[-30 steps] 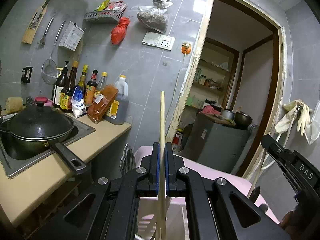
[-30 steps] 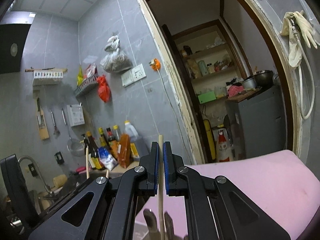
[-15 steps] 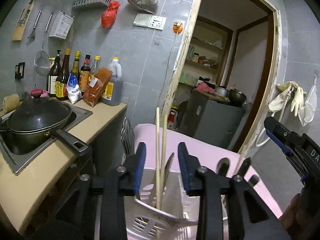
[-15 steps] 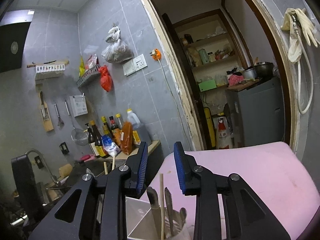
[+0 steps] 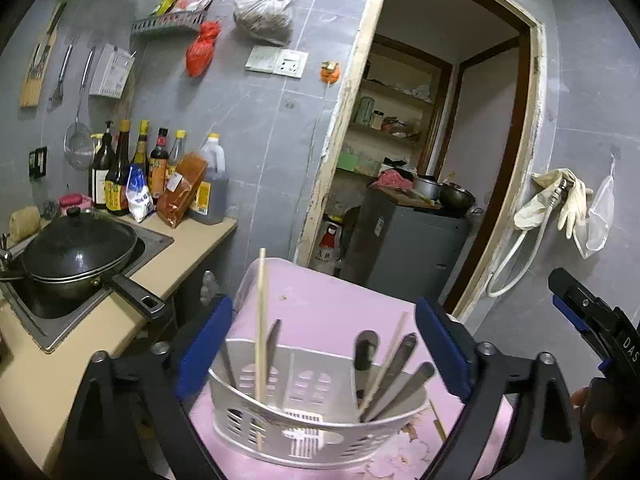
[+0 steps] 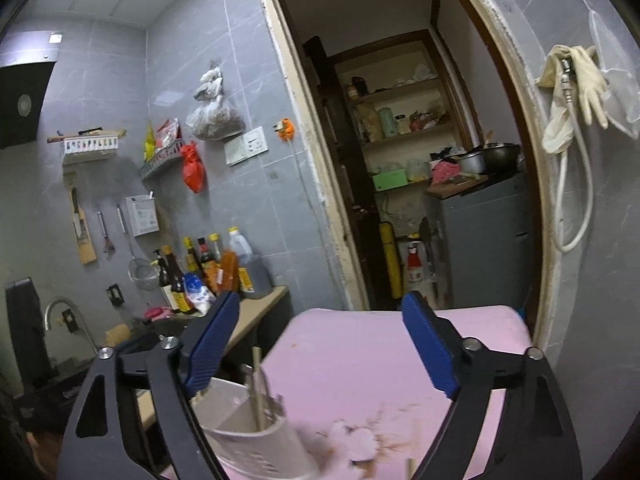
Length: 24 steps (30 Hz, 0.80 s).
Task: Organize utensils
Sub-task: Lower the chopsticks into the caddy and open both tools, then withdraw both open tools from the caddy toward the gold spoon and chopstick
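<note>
**Chopsticks dropped in caddy, both hand-held grippers letting go**

Left hand-held gripper [image 5: 322,344]: jaws are opening, already wide, nothing pressed by the pads. The caddy [image 5: 316,428], white and slotted, is seen between and below the jaws, standing on the pink surface [image 5: 320,300]. One chopstick [image 5: 261,320] stands near-upright in the caddy's left compartment beside a metal handle; a second chopstick [image 5: 386,360] leans in the right compartment among dark utensil handles [image 5: 400,368].

Right hand-held gripper [image 6: 320,344]: jaws are opening, wide apart, nothing between the pads. The caddy is seen blurred at lower left, just beside the left jaw, with a chopstick and metal handles sticking up.

Step judged: release into the caddy is done or nearly done; both tools are free of the sticks.

Next move is judged to call for clearing the upright handles without knocking them, then locating any loose utensil. A thin stick-like item [image 5: 438,424] is seen on the surface just right of the caddy; whether it is a chopstick cannot be told.
</note>
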{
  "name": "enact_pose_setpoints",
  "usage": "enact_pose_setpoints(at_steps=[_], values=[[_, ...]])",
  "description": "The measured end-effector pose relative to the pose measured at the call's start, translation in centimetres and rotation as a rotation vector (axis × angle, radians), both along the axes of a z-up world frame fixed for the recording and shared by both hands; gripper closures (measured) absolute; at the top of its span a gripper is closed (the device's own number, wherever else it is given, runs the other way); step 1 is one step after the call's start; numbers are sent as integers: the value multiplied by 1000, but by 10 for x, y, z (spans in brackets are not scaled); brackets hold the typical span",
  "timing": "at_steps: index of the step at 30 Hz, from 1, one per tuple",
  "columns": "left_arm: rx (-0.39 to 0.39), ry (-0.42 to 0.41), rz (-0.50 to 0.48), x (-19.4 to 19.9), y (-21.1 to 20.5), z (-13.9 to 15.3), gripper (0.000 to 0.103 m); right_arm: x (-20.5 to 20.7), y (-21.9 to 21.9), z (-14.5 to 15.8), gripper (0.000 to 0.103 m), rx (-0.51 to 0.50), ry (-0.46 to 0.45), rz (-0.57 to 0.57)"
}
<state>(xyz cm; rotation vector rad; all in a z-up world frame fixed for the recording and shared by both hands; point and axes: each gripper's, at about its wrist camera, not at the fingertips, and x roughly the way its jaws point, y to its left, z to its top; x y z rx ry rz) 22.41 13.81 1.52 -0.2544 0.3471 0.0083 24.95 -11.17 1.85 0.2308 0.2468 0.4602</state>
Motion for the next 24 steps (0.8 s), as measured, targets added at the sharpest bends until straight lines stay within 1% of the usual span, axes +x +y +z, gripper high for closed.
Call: enact_pose_setpoints(at_steps=[2,3,4,8,13,19,24], values=[[20,5,0,-3,-12,2,10,-3,-10,0,9,-9,4,-13],[31,9,-3,-4,-18,3,10,-5,-17,-1,1,-14,6,-23],[38,12,-4,-5,-22,3,10,-7,-23,-1,0,-16,6,-28],[64,21,-13,-12,-43,0,10,-14,-43,-5,0,-48,22,-44],[77,45,-30,-19,-65,-13,10,-20,-68,-17,0,-95,58,-67],[80,92,-31,-22,-83,-36,10,-24,-91,-42,0,-142,130,-88],[88,139,-26,-23,-93,-60,10,-20,-95,-69,0,-195,205,-74]])
